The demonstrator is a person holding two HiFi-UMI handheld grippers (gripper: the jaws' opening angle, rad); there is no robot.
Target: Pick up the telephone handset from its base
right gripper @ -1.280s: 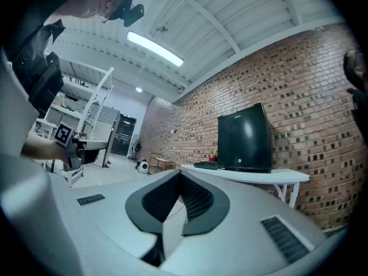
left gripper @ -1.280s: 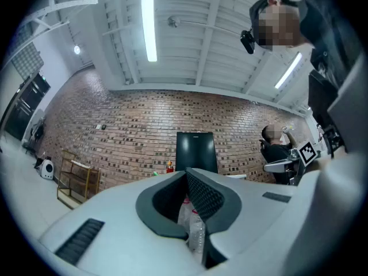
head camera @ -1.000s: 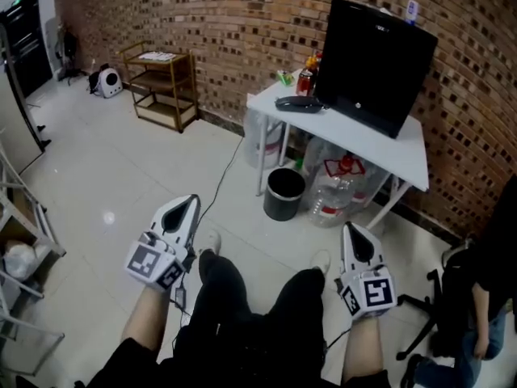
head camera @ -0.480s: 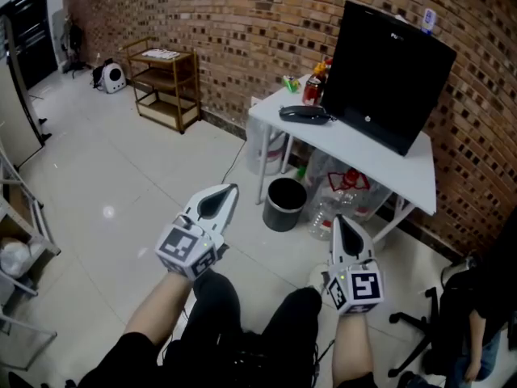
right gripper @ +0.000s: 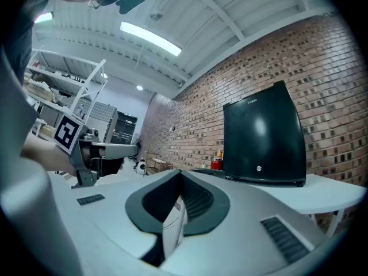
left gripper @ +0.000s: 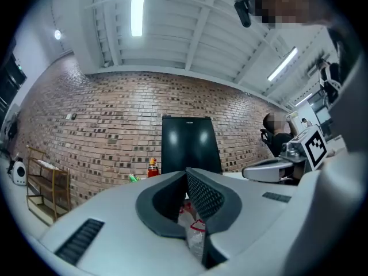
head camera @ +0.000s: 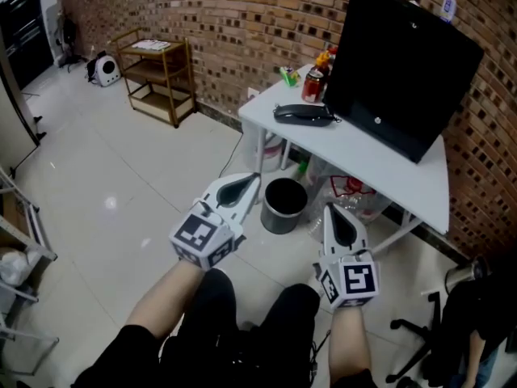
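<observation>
The left tongs (head camera: 245,186) and right tongs (head camera: 336,214) are held clenched, empty. The telephone handset (head camera: 303,115) is found well apart on the desk (head camera: 363,148), at one o'clock from the left, eleven from the right, laid nine-to-three; the left is judged marginally nearer.

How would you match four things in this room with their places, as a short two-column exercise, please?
1 telephone
2 black bin
3 wooden shelf
4 monitor

A against the brick wall, far left
B on the floor by the legs of the table
C lying on the table's left end
D upright on the table, right of the telephone

Pairs: 1-C, 2-B, 3-A, 4-D
</observation>
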